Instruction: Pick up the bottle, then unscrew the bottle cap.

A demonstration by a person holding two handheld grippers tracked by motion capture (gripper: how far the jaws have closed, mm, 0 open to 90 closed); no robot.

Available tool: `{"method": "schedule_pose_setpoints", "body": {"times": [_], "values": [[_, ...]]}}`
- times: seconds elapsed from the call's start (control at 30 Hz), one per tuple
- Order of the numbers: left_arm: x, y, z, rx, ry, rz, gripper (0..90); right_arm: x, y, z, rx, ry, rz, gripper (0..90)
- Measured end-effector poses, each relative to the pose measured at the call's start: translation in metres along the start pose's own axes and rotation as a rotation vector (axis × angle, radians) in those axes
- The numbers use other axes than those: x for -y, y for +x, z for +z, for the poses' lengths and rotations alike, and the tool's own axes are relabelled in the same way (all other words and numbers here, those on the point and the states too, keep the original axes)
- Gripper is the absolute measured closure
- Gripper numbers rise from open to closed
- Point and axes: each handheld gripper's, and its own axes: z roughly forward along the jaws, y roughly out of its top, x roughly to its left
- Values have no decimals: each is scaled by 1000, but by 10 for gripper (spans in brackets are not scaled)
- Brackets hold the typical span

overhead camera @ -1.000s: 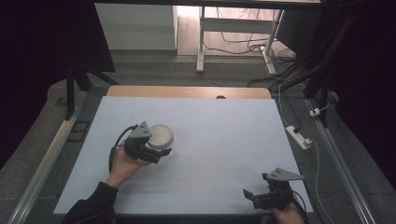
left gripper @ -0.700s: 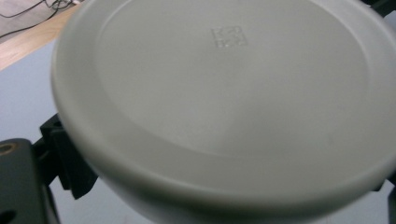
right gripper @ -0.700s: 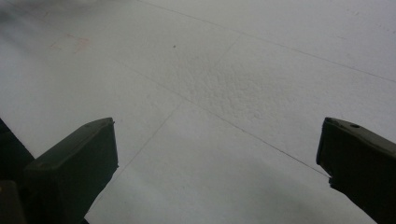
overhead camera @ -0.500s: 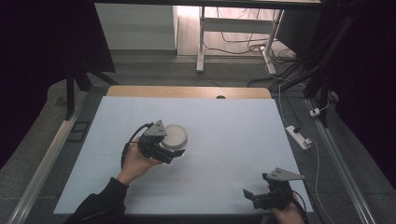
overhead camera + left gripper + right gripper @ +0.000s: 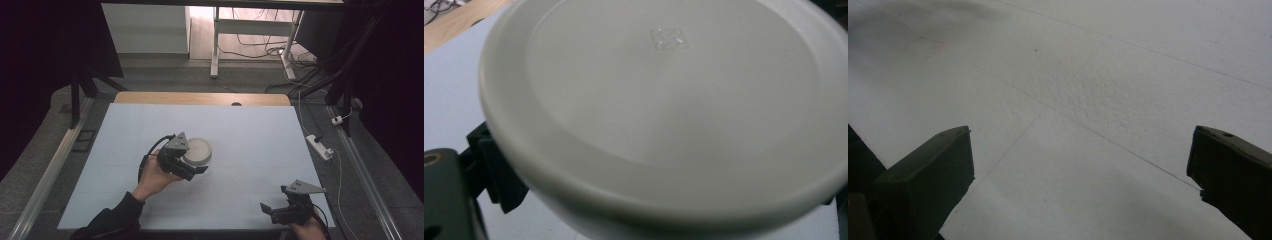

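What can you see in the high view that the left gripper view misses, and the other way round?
The high view alone takes in the whole white table, the person's left hand with the left gripper, the right gripper near the table's front edge, and the floor with cables beyond. The left gripper view alone gives the close detail: a small square mark moulded into the round white dish. Both share that dish at the left gripper and a bit of the table's wooden far edge.
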Motion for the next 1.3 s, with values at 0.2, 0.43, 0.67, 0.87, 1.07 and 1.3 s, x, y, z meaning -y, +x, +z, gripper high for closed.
{"method": "schedule_pose_setpoints", "body": {"times": [0.2, 0.43, 0.67, 0.87, 1.07, 1.3], "values": [[-1, -2, 1, 4, 0, 4, 74, 0, 0, 0, 3, -3, -1, 0], [-1, -4, 1, 7, -2, 10, 74, 0, 2, -2, 17, -24, -11, 0], [0, -6, 4, 8, 4, 18, 73, -5, 5, -7, 1, -61, -16, 0], [1, -6, 4, 6, 6, 20, 73, -12, 10, -9, -17, -96, -33, 0], [2, -6, 4, 6, 7, 24, 73, -20, 16, -6, -56, -108, -58, 0], [3, -8, 6, 3, 9, 26, 74, -32, 23, -3, -112, -145, -80, 0]]}}
